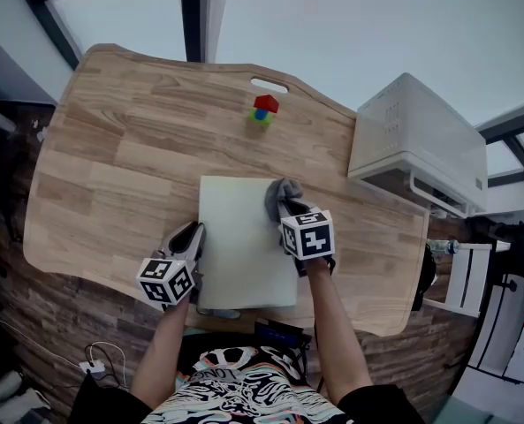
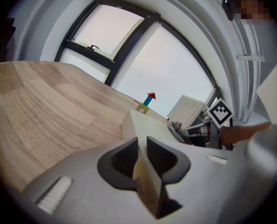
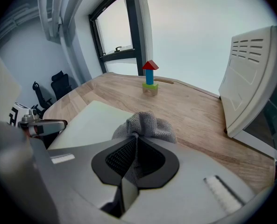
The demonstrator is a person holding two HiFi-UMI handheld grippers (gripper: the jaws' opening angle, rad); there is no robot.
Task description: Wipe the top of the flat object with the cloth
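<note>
Cloth (image 1: 284, 192) between right tongs (image 1: 284, 208), atop flat board (image 1: 239, 250)

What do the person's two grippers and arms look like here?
The left gripper and right gripper match: light grey moulded bodies, black textured pads, and a white cube with black square markers on each. No cables show on them. The forearms are bare; dark sleeves start near the picture's bottom edge, beside a black-and-white patterned top.
</note>
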